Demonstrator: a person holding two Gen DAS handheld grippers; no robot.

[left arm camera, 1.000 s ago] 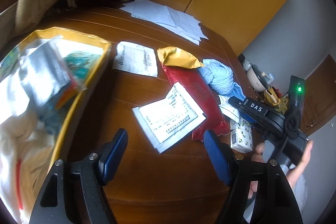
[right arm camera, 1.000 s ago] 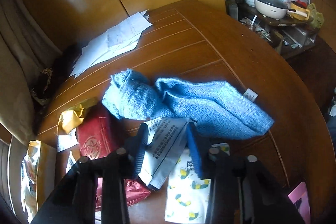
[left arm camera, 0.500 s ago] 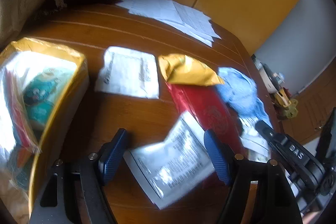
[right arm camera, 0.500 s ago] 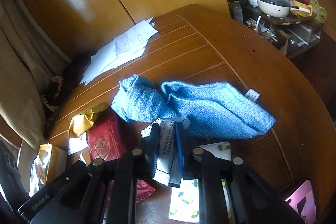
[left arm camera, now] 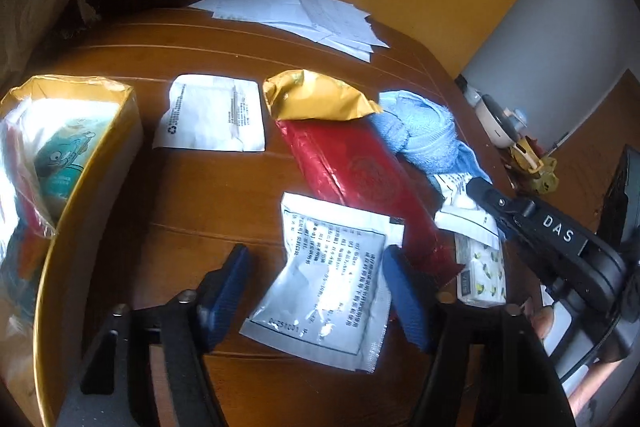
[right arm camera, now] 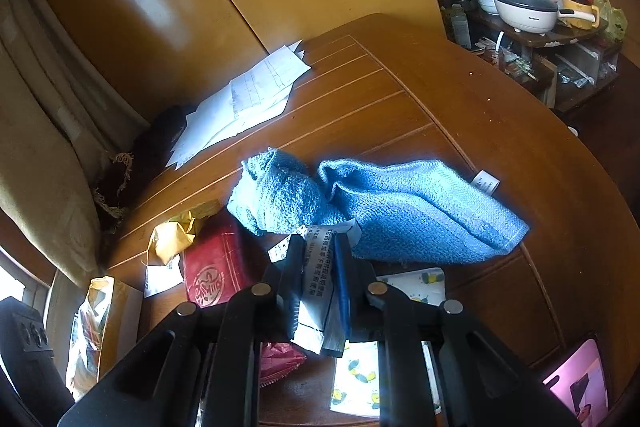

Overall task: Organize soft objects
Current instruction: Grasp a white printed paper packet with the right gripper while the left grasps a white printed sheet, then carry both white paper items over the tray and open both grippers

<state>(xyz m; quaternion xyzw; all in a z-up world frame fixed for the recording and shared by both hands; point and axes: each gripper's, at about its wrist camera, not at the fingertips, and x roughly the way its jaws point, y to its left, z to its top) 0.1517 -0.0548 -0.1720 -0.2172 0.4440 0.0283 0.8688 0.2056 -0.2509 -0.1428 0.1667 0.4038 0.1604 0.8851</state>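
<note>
Right gripper (right arm camera: 320, 267) clamped on a white printed sachet (right arm camera: 316, 291), just in front of the blue towel (right arm camera: 400, 211) on the wooden table (right arm camera: 460, 115). Left gripper (left arm camera: 316, 291) jaws apart, straddling a silver sachet (left arm camera: 328, 287) lying flat beside the red packet (left arm camera: 360, 183).

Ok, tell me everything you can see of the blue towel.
The blue towel is looped terry cloth, crumpled, not folded. One end is bunched into a lump, the other spreads flatter, with a white label at its far edge. It lies on the wooden table. A white packet, clamped in the right gripper, reaches its near edge. In the left view it sits beside the red packet and gold packet.
</note>
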